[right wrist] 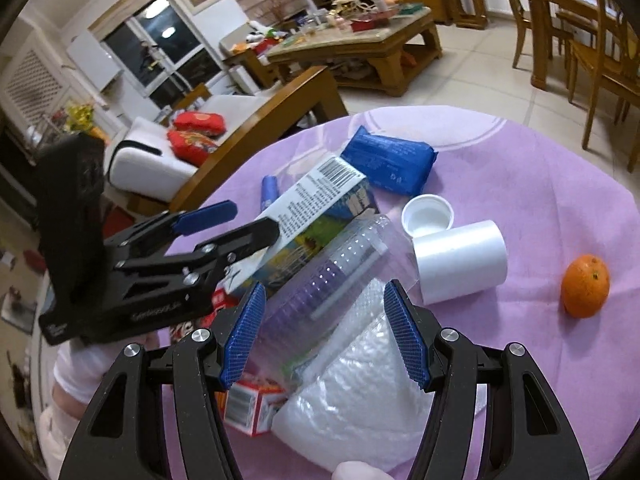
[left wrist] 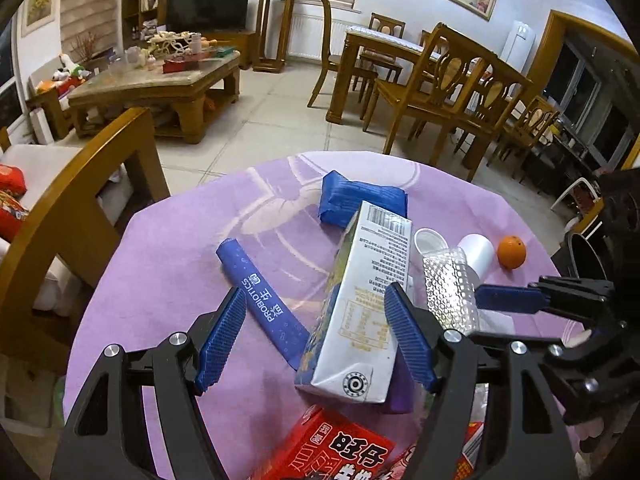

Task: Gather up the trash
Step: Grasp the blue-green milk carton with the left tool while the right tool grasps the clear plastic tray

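At frame centre, the carton [left wrist: 360,304] stands between the parted pads of the left hand-held gripper [left wrist: 316,340]; the cup [right wrist: 320,280] is bracketed, unclamped, by the right hand-held gripper [right wrist: 324,336]. Each should be centred before closing.

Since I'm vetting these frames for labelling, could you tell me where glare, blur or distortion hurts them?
Left wrist: fisheye bends the room edges; glare whitens the clear cup; the carton print is sharp, and the red box is cut off by the frame. Right wrist: the same curving; the bubble wrap washes out white; the orange stays crisp.
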Tool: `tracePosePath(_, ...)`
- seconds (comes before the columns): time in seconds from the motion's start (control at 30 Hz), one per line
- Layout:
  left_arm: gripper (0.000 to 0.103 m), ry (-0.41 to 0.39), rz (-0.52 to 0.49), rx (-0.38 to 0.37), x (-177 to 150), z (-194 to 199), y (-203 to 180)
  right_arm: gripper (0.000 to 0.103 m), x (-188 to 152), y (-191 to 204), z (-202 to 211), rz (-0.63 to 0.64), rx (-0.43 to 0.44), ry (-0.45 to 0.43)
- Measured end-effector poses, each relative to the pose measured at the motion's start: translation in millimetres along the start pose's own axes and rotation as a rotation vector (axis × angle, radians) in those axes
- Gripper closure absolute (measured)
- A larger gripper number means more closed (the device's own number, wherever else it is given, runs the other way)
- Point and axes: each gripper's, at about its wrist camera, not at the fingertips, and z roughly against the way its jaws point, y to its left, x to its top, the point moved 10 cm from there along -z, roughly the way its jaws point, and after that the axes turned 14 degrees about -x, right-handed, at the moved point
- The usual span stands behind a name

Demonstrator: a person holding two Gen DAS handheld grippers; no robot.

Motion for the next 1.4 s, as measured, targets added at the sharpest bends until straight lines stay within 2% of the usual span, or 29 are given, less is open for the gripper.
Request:
tracePosePath(0.13,0.031,0.005,-0.035,0.001,-0.2,0.4,-6.2,0.041,2.3,-9.0,-7.0,-0.036,-0.031,0.028)
tracePosePath(0.37,0.033,0.004,-0.066,0.039,-5.7,7.2,-11.7,0.04,7.9,-9.8,-18.9,-0.08,-0.022,0.068)
tracePosePath(0.53,0.031,0.008,-0.069,0.054,-7.4,7.6,-11.9,0.035,9.8,-11.5,-20.5,-0.137,-0.01,0.095)
tracePosePath(0.6,0.031,0.0,-0.074,0.086,-4.3,8.6,-10.4,0.026,9.1,-12.0,-19.8,-0.163,0.001,0.107)
tracePosePath(0.63,0.031,-0.006,-0.072,0.103,-2.5,9.2,-8.3,0.026,9.0,-13.7,-19.3,-0.181,0.004,0.109)
tracePosePath(0.83,0.031,-0.01,0.005,0.068,-1.2,7.1,0.4,0.026,7.0,-16.0,-22.8,-0.257,0.039,0.124)
tracePosePath(0.93,0.025,-0.007,0.023,0.047,-3.2,3.6,-1.4,0.026,5.7,-10.1,-27.0,-0.253,0.054,0.124)
tracePosePath(0.97,0.024,-0.005,0.025,0.032,-4.2,1.9,-2.6,0.034,6.1,-9.7,-27.9,-0.252,0.058,0.118)
tracePosePath(1.0,0.024,-0.001,0.024,0.021,-5.5,0.6,-4.8,0.05,7.3,-10.7,-28.7,-0.25,0.062,0.118)
tracePosePath(1.07,0.023,0.0,0.008,0.012,-6.4,-1.9,-8.9,0.053,6.5,-6.8,-26.9,-0.242,0.102,0.117)
tracePosePath(1.23,0.025,-0.005,-0.006,0.02,-8.5,-5.8,-13.4,0.057,11.4,-12.6,-8.6,-0.244,0.112,0.04)
tracePosePath(1.27,0.031,-0.009,-0.007,0.02,-8.3,-5.9,-13.2,0.061,13.4,-15.9,-2.4,-0.245,0.104,0.017)
tracePosePath(1.33,0.043,0.0,0.004,0.025,-10.0,-8.9,-10.3,0.063,16.5,-23.4,12.8,-0.251,0.084,-0.031)
tracePosePath(1.4,0.046,0.024,0.007,0.049,-13.5,-14.6,-6.5,0.063,17.3,-28.7,25.2,-0.26,0.069,-0.069)
